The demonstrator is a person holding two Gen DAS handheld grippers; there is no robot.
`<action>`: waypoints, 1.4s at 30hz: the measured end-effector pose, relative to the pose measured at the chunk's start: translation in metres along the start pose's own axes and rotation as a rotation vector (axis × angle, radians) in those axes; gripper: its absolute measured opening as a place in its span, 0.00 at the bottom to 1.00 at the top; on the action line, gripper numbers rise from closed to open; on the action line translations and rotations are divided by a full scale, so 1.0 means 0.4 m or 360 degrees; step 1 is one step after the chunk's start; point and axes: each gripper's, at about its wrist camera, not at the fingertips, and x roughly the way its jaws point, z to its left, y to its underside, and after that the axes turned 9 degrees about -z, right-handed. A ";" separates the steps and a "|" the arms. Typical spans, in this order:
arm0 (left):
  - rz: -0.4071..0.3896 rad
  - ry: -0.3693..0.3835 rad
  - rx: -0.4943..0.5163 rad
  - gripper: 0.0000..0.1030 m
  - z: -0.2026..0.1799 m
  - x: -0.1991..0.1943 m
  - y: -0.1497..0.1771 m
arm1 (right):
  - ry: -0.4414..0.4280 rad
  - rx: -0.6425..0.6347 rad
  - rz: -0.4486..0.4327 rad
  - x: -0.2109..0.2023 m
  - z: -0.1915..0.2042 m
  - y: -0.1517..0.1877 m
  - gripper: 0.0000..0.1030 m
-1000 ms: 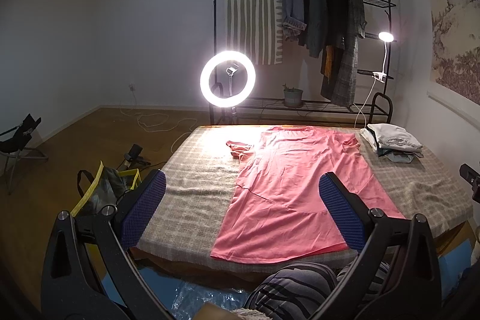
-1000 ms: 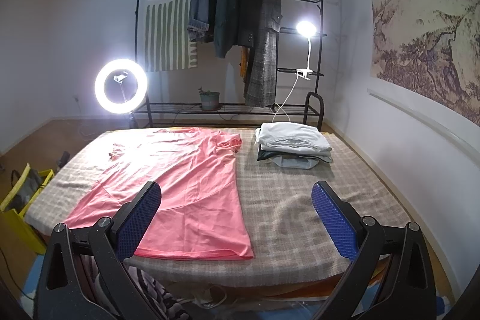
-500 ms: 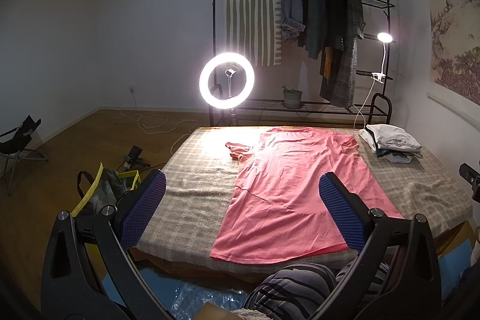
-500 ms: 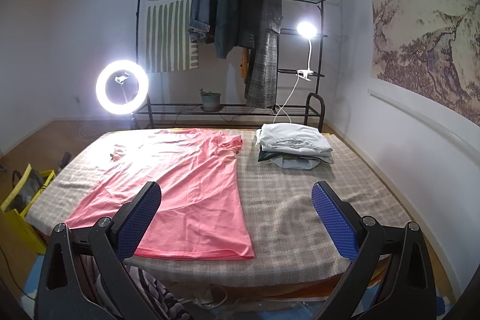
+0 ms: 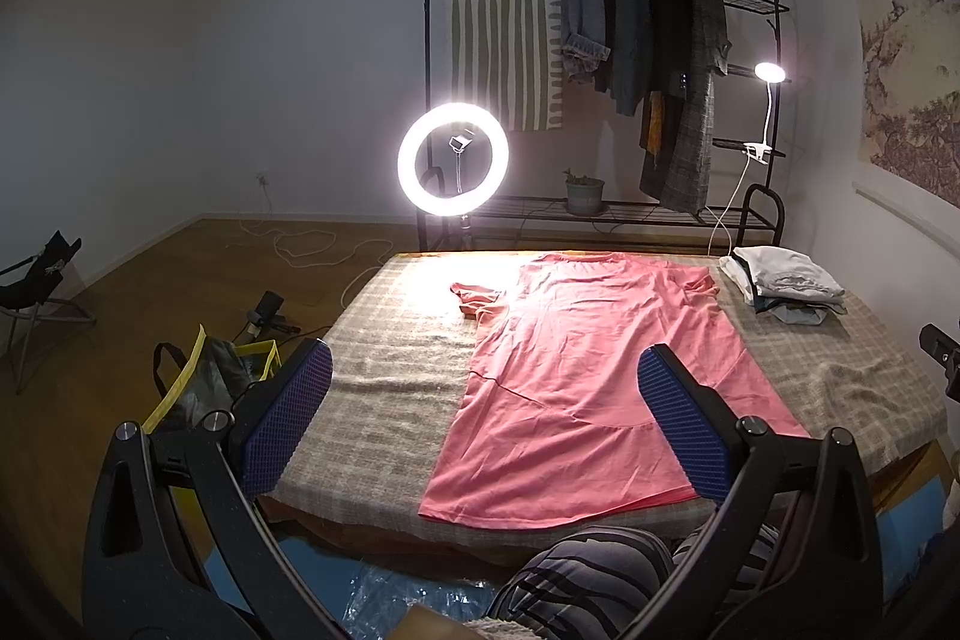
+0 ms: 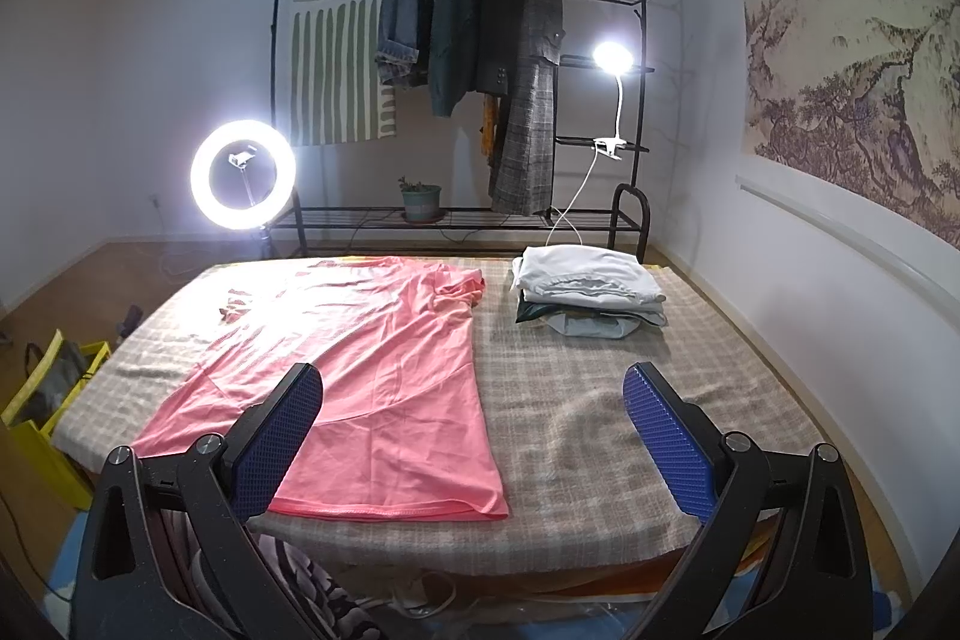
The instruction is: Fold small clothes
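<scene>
Change: scene barely shifted since a second ago | Left wrist view: left gripper point(image 5: 483, 403) jaws wide apart, empty; pink T-shirt point(image 5: 591, 370) flat at frame centre on plaid bed point(image 5: 384, 382) | Right wrist view: right gripper point(image 6: 474, 427) jaws apart, empty; T-shirt point(image 6: 372, 370) left of centre, folded clothes stack point(image 6: 588, 289) upper right.

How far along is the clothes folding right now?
Done: a stack of folded clothes sits at the far right of the bed. In hand: nothing; the left tongs and right tongs are open and empty. Left: the pink shirt lies flat, unfolded.
</scene>
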 end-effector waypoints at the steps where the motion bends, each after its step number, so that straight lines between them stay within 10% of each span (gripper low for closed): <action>1: 0.0000 -0.0001 0.0000 1.00 0.000 -0.001 -0.001 | 0.0000 0.0000 0.0000 0.000 0.000 0.000 0.97; 31: 0.0057 -0.0137 0.0011 1.00 0.055 0.094 0.018 | -0.0043 -0.0081 -0.0047 0.130 0.039 -0.070 0.97; 42: 0.0074 -0.0051 -0.0147 1.00 0.139 0.177 0.063 | -0.0274 -0.0201 -0.0130 0.288 0.121 -0.173 0.97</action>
